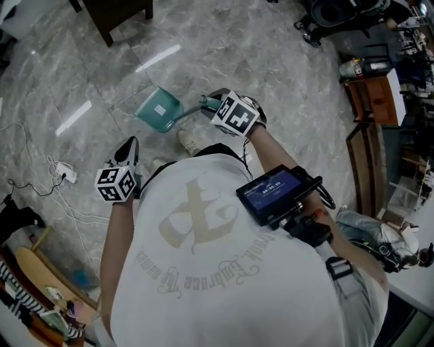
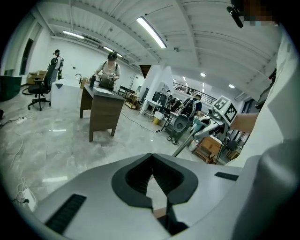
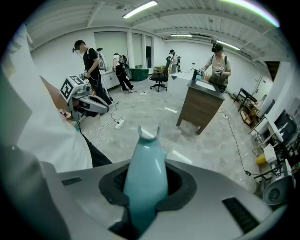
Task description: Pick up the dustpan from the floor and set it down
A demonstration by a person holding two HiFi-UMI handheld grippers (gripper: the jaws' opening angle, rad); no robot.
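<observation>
The teal dustpan [image 1: 159, 108] hangs out to the left of my right gripper [image 1: 215, 101] on a thin metal shaft [image 1: 192, 110]. Whether its pan touches the grey stone floor I cannot tell. In the right gripper view the teal handle grip [image 3: 145, 159] stands up between the jaws, and my right gripper [image 3: 143, 190] is shut on it. My left gripper [image 1: 128, 144] is at the person's left side, apart from the dustpan. Its jaws [image 2: 152, 176] are shut with nothing in them. The left gripper view shows the shaft [image 2: 186, 141] and the right gripper's marker cube [image 2: 225, 108] at the far right.
A brown wooden desk [image 1: 125, 13] stands at the far side of the floor. A white power strip [image 1: 66, 173] with cables lies at the left. Wooden cabinets [image 1: 380, 95] and cluttered gear line the right. Several people [image 3: 89, 61] stand further off.
</observation>
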